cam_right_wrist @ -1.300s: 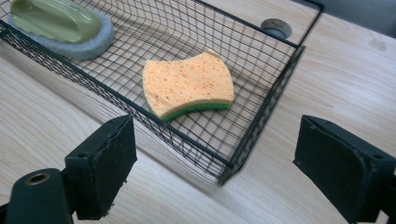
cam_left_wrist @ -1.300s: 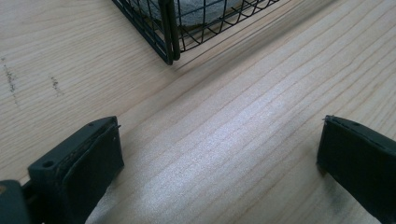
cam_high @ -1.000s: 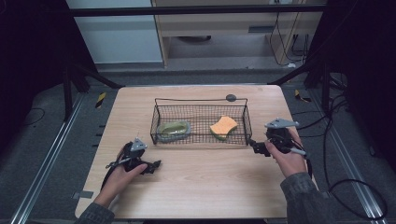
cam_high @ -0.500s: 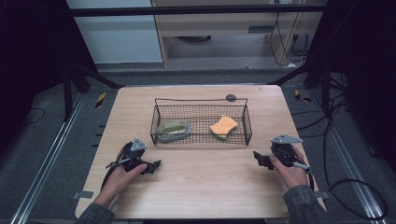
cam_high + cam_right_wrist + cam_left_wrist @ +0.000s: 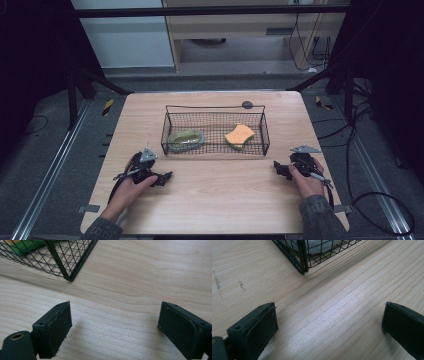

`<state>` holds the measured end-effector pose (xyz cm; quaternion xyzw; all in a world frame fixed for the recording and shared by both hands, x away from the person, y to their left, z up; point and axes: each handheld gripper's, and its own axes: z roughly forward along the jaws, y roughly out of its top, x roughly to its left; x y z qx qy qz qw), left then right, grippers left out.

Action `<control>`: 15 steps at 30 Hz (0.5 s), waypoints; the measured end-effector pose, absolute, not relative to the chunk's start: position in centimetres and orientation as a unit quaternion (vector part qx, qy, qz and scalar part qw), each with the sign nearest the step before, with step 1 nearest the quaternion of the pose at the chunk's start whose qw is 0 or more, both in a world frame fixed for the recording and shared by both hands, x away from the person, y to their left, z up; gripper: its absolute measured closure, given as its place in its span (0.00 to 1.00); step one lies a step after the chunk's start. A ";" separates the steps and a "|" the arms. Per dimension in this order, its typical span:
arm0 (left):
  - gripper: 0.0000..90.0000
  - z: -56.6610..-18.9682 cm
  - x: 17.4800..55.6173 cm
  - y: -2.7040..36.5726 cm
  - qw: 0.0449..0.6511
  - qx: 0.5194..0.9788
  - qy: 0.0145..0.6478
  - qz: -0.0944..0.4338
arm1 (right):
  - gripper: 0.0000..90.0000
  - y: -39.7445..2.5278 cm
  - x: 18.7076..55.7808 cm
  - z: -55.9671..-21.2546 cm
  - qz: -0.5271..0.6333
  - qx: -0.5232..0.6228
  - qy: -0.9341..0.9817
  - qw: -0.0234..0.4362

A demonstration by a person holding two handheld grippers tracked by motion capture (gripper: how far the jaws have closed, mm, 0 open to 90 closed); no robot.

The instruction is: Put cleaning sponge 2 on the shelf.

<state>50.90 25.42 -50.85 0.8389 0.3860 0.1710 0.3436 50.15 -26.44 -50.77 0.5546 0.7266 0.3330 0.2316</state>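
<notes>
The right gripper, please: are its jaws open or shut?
Open. In its own view the right gripper has its two jaws wide apart, with bare table between them and nothing held.

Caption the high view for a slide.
Two hand-held grippers, left and right, rest open before a black wire basket on the wooden table.

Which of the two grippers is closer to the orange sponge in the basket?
Right. The right gripper sits just past the basket's near right corner from the orange sponge; the left gripper lies farther, toward its left end.

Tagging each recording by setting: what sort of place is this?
Probably a lab recording station: a wooden table ringed by dark frame posts, loose cables on the floor, and a wire basket.
</notes>
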 end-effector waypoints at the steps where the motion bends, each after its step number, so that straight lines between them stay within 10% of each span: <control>1: 0.00 -50.9 50.9 25.4 0.344 0.839 0.386 0.171 | 0.13 -26.4 50.2 -50.9 0.332 0.554 0.728 0.233; 15: 0.00 -50.9 50.9 25.4 0.344 0.838 0.388 0.172 | 0.07 -25.9 50.2 -51.2 0.318 0.550 0.732 0.246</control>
